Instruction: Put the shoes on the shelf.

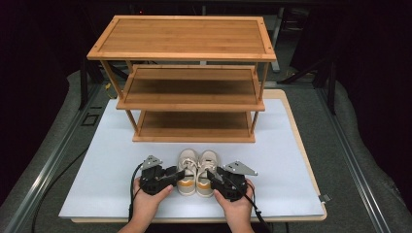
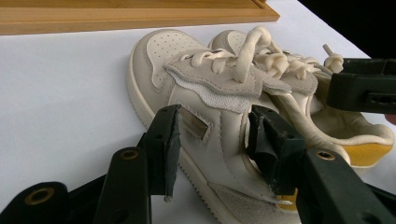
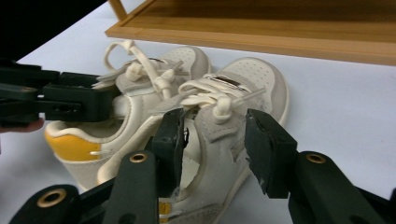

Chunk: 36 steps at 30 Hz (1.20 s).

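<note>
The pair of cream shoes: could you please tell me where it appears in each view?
High view: pair of cream shoes at bottom centre, between both grippers.
Left gripper view: centre to right, its near side between the jaws.
Right gripper view: centre-left, nearer shoe between the jaws.
Shared landmark: the wooden rack just behind the shoes.

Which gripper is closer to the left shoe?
Left. The left gripper straddles the left shoe's side, while the right gripper sits around the right shoe, one shoe away.

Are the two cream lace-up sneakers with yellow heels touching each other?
Touching. In the high view the left sneaker and right sneaker sit side by side, inner sides pressed together with no table showing between; the right gripper view shows likewise.
</note>
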### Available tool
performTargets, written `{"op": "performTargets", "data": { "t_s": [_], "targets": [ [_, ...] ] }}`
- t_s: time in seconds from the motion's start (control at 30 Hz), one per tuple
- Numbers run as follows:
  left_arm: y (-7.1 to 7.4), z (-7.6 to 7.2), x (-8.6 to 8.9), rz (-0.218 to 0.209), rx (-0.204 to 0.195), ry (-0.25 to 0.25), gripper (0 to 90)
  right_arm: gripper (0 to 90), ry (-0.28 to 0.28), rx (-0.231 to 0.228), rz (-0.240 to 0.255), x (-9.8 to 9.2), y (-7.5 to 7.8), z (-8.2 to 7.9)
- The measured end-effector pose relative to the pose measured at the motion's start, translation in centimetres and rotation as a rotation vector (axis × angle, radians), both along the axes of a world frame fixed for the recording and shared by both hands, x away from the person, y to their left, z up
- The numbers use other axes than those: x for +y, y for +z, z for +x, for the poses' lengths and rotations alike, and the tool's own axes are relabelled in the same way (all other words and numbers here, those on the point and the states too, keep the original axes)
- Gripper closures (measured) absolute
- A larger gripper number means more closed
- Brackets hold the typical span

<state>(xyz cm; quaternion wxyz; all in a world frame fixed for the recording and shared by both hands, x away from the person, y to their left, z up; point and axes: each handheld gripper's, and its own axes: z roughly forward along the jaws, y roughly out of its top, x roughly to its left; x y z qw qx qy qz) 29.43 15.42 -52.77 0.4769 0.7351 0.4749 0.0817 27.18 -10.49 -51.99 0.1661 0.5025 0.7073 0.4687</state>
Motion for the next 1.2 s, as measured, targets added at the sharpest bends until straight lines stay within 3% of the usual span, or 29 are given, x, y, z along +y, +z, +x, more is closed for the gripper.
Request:
{"op": "performTargets", "data": {
  "t_s": [0.1,0.2,0.3,0.37,0.47,0.7,0.87,1.17,1.2],
  "targets": [
    [-0.1,-0.1,-0.1,-0.001,-0.005,0.011,53.0,52.9,-0.040,0.028,0.009,0.3,-0.7,0.0],
    [-0.3,-0.2,-0.3,-0.007,-0.020,0.024,53.9,52.7,-0.063,0.028,-0.002,0.7,-1.0,-0.1],
    [-0.4,-0.3,-0.4,-0.009,-0.028,0.041,54.0,52.0,-0.094,0.030,0.026,0.7,-1.5,0.0],
    [-0.6,-0.3,-0.5,-0.022,-0.027,0.057,54.1,52.1,-0.115,0.053,0.111,0.5,-1.9,0.0],
    [-0.9,-0.3,-0.6,-0.060,-0.015,0.084,53.7,52.1,-0.140,0.056,0.160,0.4,-2.3,-0.2],
    [-1.9,-0.6,-0.6,-0.148,-0.018,0.133,51.8,51.9,-0.157,0.044,0.185,0.4,-2.6,-0.3],
    [-2.1,-0.7,-0.6,-0.168,-0.027,0.145,51.5,51.6,-0.171,0.019,0.193,0.6,-2.8,-0.3],
    [-2.5,-0.9,-0.6,-0.199,-0.040,0.163,52.6,54.3,-0.205,0.018,0.198,0.7,-2.9,-0.5],
    [-2.5,-0.9,-0.6,-0.201,-0.041,0.163,52.8,54.5,-0.185,0.020,0.209,0.6,-3.0,-0.5]
  ]
}}
